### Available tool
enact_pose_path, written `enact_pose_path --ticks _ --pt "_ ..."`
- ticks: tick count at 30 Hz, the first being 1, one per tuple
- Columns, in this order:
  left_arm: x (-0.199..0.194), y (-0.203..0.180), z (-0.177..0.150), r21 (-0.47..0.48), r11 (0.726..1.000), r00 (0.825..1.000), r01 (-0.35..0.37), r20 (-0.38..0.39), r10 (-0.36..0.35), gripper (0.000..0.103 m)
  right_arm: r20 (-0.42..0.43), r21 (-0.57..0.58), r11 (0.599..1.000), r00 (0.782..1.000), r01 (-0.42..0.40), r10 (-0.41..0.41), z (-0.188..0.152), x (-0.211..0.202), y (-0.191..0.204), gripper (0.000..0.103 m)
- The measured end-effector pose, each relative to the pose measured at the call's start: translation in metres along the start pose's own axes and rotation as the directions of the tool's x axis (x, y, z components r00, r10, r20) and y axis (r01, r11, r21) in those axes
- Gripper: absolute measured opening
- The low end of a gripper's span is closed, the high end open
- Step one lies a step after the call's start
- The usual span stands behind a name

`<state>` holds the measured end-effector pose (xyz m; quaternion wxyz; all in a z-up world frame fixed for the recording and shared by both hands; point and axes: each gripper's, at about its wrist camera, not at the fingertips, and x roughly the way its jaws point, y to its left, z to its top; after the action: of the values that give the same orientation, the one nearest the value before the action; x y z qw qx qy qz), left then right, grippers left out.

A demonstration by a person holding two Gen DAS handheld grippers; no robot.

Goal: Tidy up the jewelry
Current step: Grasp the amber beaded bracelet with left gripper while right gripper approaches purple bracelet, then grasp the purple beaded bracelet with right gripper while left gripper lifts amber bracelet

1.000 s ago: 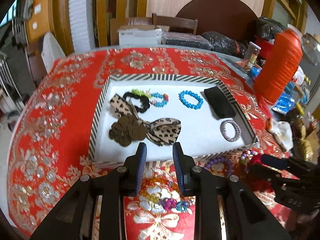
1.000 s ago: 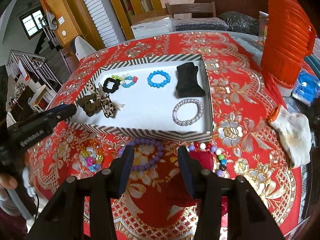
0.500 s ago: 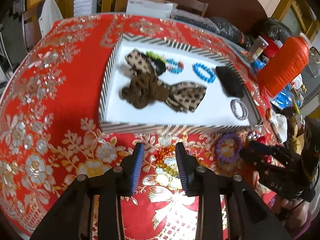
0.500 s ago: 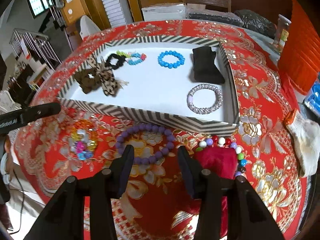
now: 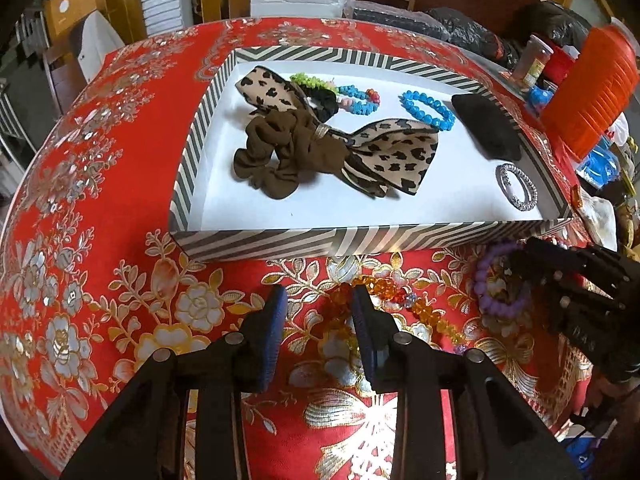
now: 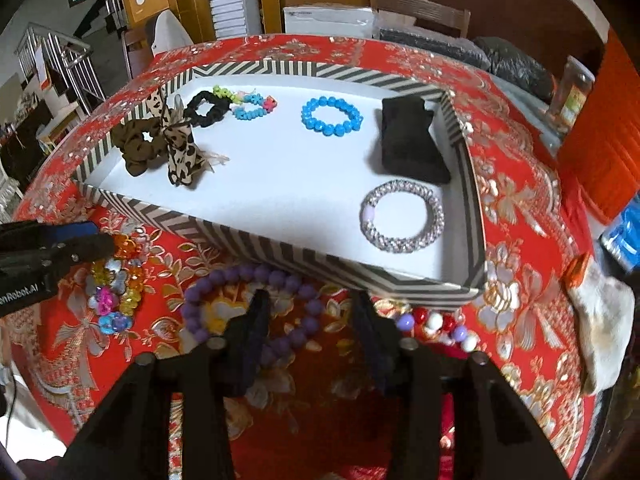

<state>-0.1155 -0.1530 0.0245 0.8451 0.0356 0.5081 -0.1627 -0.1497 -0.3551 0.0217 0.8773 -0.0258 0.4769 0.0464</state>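
A striped tray (image 5: pixel 280 240) (image 6: pixel 280 248) holds a leopard bow with a brown scrunchie (image 5: pixel 320 148), a blue bracelet (image 6: pixel 330 116), a black pouch (image 6: pixel 408 148) and a silver bangle (image 6: pixel 402 216). In front of it, on the red cloth, lies an amber and multicolour bead bracelet (image 5: pixel 384 292) (image 6: pixel 116 280). My left gripper (image 5: pixel 318 312) stands open just over its near-left beads. My right gripper (image 6: pixel 312 320) straddles the near-right arc of a purple bead bracelet (image 6: pixel 240 276) (image 5: pixel 500 284). Its jaws are closing, the pads still apart from the beads.
A mixed red, white and purple bead string (image 6: pixel 432 322) lies right of my right gripper, below the tray corner. An orange jug (image 5: pixel 588 92) and clutter crowd the right side. A white glove (image 6: pixel 604 320) lies near the table's right edge.
Both grippers have sunk toward the cloth in front of the tray. The left has neared the amber bracelet, its fingers slightly wider. The right has come down over the purple bracelet.
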Motion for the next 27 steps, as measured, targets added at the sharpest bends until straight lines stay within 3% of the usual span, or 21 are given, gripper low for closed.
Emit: enact_pose_path --ticks 1,3,4,7,13,22,27 --pt "0.0 -0.002 0.0 0.013 1.0 1.0 -0.006 0.005 0.006 0.025 0.005 -0.009 1.0 1.0 -0.006 0.007 0.0 0.001 0.001 0.012" --pt "0.001 -0.005 0.0 0.037 0.999 1.0 -0.007 0.008 0.007 0.013 0.004 -0.02 1.0 1.0 -0.005 0.005 0.001 0.0 0.002 0.009" --pt "0.001 -0.004 0.0 0.032 0.999 1.0 0.009 -0.002 -0.009 0.003 0.005 -0.014 1.0 1.0 -0.019 0.019 0.001 0.0 0.0 0.009" --pt "-0.003 0.003 0.002 -0.007 0.997 0.997 0.075 -0.025 -0.075 0.002 0.03 0.019 0.998 0.998 -0.061 0.061 0.0 -0.01 -0.006 0.009" --pt "-0.018 0.009 0.002 -0.034 0.991 0.992 0.126 -0.015 -0.126 0.002 0.061 0.06 0.99 0.991 -0.124 0.121 0.0 -0.029 -0.016 0.009" --pt "-0.019 0.012 -0.002 -0.04 0.99 0.99 0.138 -0.037 -0.139 0.002 0.012 0.059 0.99 0.992 -0.127 0.126 -0.006 -0.021 -0.017 0.009" --pt "-0.025 0.012 0.0 -0.037 0.986 0.986 0.161 -0.026 -0.162 0.002 0.052 0.067 0.988 0.989 -0.141 0.138 -0.002 -0.031 -0.017 0.009"
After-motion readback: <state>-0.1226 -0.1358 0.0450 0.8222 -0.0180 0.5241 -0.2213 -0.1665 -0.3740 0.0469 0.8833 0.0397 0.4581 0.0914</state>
